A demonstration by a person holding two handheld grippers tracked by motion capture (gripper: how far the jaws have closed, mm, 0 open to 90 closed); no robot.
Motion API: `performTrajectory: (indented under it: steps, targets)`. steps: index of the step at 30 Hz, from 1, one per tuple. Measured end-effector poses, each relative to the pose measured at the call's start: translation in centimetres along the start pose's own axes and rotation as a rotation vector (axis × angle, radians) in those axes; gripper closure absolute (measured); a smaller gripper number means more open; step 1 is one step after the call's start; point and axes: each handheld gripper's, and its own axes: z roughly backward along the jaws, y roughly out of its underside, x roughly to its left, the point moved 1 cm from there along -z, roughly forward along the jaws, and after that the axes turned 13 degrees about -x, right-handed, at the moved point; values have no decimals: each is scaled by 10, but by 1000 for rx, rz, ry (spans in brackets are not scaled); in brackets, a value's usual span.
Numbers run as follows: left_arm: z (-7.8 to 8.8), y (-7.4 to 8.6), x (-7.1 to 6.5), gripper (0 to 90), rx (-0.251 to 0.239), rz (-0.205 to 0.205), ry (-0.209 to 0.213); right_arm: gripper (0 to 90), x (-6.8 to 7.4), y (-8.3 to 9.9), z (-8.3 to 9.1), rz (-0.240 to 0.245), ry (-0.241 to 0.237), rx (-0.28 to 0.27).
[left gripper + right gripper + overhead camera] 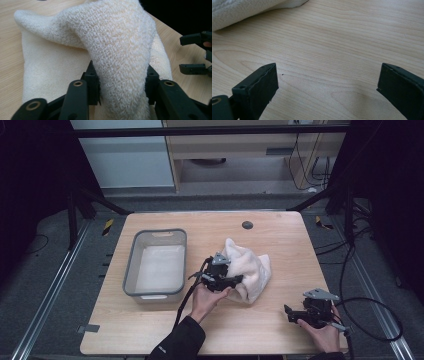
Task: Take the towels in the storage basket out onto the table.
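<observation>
Left claw (120, 82): pinching a raised fold of the cream towel (250, 267), jaws pressing on either side of it.
Towel: lying bunched at mid tabletop (280, 227), long axis running roughly 11 to 5 o'clock in the high view; it is sitting at 3 o'clock from the grey bin (131, 270).
Right claw (296, 314): spread, gripping nothing, hovering over bare wood at about 4 o'clock from the towel.
Nearer hand: the left, judging by contact.

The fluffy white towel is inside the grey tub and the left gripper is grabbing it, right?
Not quite. The towel lies on the wooden table, beside the grey tub, not in it; the high view shows that. The left gripper does have a fold of it between its jaws.
</observation>
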Motion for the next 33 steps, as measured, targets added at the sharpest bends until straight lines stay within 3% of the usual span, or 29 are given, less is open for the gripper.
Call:
performTrajectory:
  steps: [7,14,19,23,27,33]
  targets:
    - [-2,5,-2,402,53,-43,-8,30,0,0,0,0,1,0]
    - [6,5,-7,283,52,-66,12,30,1,0,1,0,1,-3]
    - [20,1,-9,231,58,-97,22,30,0,0,1,-3,4,-6]
    - [30,-1,-7,202,44,-93,28,29,1,0,1,-6,4,-9]
    - [40,-1,-5,181,35,-125,7,28,0,0,2,-7,6,-12]
    - [58,-1,-2,169,33,-134,3,28,0,0,2,-3,5,-15]
